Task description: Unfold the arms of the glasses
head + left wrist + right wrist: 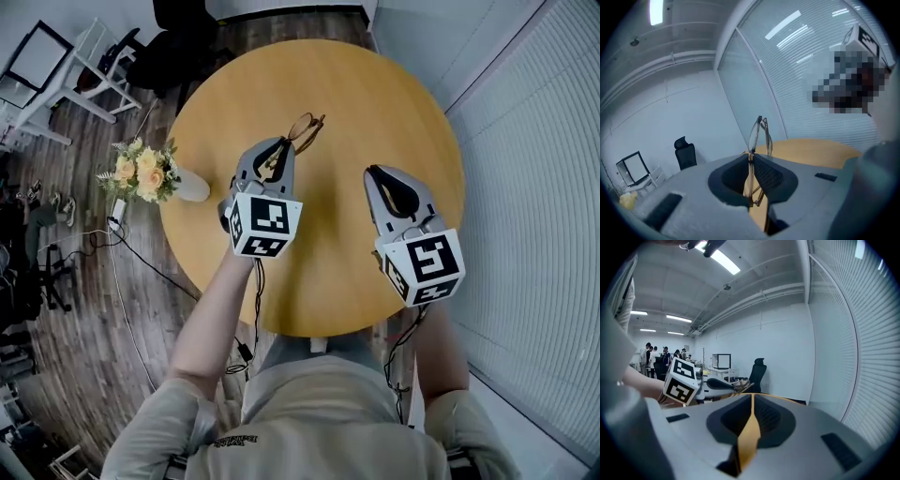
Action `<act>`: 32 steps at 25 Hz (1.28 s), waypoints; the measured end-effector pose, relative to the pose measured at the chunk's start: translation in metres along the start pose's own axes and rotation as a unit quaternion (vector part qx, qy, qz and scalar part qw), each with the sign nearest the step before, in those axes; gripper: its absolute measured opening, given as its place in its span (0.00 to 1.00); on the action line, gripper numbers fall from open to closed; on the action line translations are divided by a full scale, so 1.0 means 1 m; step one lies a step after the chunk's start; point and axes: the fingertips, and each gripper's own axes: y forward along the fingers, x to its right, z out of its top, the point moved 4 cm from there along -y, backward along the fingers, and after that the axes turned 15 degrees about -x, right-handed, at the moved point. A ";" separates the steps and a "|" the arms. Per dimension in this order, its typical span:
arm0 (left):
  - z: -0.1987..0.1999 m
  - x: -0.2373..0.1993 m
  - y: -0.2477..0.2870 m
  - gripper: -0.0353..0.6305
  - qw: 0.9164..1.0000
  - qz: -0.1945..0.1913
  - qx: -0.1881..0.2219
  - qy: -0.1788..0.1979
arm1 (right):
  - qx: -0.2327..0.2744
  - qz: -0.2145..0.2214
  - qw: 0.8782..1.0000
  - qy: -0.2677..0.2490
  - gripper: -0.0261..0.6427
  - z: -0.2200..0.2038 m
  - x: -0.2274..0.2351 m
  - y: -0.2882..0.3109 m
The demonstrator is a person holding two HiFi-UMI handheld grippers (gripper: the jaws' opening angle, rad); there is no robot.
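Left gripper view: the glasses stand edge-on between the jaws of the left gripper. The jaws are drawn narrow and pinch the thin frame, so the lenses rise beyond the fingertips and the rest hangs down inside the jaw hollow. The arms appear to lie folded against the frame, though the hinges are too fine to make out. Head view shows the pair held clear above the round wooden table, not resting on it. The right gripper is beside it and well apart, its jaws brought together on nothing. For the step in hand, you would do well to keep the left pinch firm on the frame and off the lenses. Turn the folded side toward the right gripper, part the right jaws only a little, and take one arm near its free tip. Swing that arm outward about its hinge in a smooth arc, without twisting; the frame looks slight and would likely bend under a hard pull. The vase of flowers at the table's left edge stands well out of the way.
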 end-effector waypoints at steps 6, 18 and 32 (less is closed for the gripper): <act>0.033 -0.031 -0.064 0.12 0.998 0.003 0.043 -0.054 | 0.044 -0.064 0.994 -0.079 0.09 0.053 -0.017 -0.051; 0.086 -0.084 -0.200 0.12 0.974 -0.020 0.170 -0.151 | 0.159 -0.001 0.986 -0.041 0.09 0.130 -0.057 -0.150; 0.101 -0.083 -0.287 0.12 0.944 -0.088 0.244 -0.204 | 0.170 0.015 0.985 -0.034 0.09 0.138 -0.077 -0.177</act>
